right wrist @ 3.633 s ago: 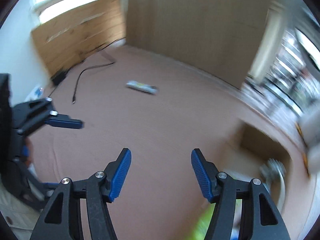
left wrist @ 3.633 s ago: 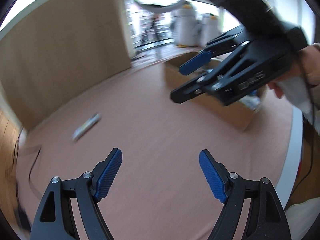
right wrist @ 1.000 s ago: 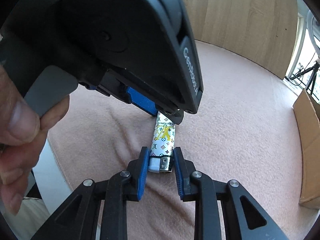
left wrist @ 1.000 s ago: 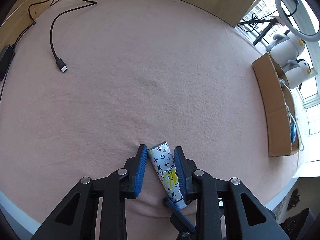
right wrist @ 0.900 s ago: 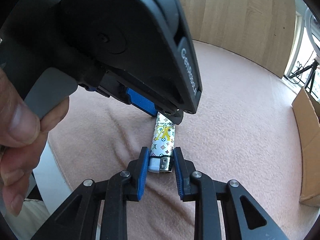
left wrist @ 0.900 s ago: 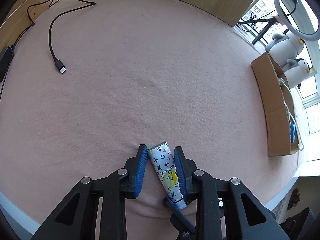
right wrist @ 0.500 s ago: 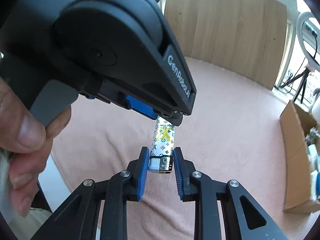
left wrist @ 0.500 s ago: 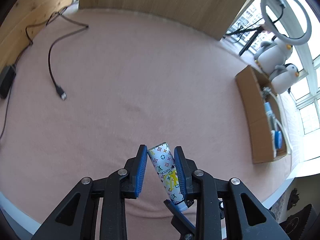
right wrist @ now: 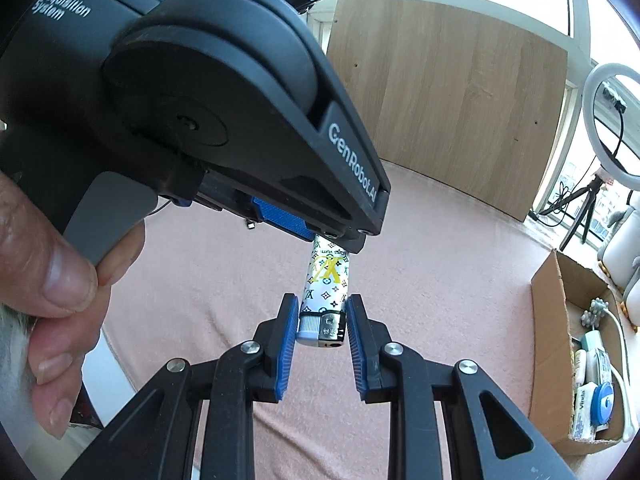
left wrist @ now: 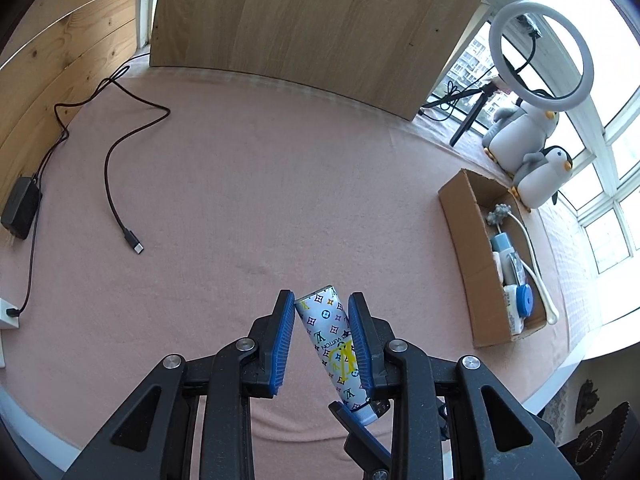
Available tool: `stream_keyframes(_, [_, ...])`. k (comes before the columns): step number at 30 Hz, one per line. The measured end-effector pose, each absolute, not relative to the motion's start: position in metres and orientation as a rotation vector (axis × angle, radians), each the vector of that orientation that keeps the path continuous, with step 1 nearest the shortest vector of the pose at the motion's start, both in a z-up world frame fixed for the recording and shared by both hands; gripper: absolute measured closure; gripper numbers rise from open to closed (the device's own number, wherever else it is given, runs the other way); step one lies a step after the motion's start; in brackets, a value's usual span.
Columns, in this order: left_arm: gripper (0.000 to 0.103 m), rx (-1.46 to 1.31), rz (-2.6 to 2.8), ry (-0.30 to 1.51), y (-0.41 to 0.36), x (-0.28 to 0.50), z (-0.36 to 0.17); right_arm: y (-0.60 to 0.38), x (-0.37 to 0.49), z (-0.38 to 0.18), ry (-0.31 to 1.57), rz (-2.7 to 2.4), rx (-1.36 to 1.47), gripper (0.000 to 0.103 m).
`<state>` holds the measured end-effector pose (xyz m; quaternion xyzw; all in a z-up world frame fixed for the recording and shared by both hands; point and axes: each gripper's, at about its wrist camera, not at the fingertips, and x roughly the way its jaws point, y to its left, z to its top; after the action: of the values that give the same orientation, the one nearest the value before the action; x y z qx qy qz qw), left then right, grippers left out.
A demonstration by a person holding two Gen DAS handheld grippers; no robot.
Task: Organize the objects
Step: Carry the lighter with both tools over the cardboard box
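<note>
Both grippers pinch the lighter [right wrist: 327,284] above the pink cloth [left wrist: 248,200]: left gripper [left wrist: 322,340] on its body, right gripper [right wrist: 322,328] on its metal head. Several items already lie in the box [left wrist: 472,248]; the lighter is not yet in

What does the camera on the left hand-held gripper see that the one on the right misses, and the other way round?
Only the left view shows the black cable and its adapter on the pink cloth. Only the right view shows the person's hand and the lighter's metal top. Both show the patterned lighter pinched by the left hand-held gripper and the right hand-held gripper, plus the cardboard box, ring light and wooden panel.
</note>
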<state>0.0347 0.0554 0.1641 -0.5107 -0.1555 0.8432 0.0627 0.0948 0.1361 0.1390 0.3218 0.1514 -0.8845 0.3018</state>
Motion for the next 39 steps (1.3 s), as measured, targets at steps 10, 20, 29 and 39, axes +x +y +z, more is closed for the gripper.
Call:
stream_keyframes(10, [0.073, -1.523, 2.526, -0.4, 0.073, 0.019, 0.156, 0.15, 0.099, 0.153, 0.364, -2.393, 0.865, 0.081])
stream_keyframes(20, [0.073, -1.483, 2.456, -0.267, 0.133, -0.008, 0.17, 0.194, 0.09, 0.167, 0.274, -2.515, 0.873, 0.081])
stream_keyframes(29, [0.073, -1.42, 2.352, -0.12, 0.218, -0.041, 0.184, 0.259, 0.06, 0.175, 0.199, -2.667, 0.883, 0.08])
stream_keyframes(39, [0.073, -1.379, 2.196, -0.07, 0.326, -0.076, 0.175, 0.333, 0.038, 0.181, 0.16, -2.814, 0.938, 0.078])
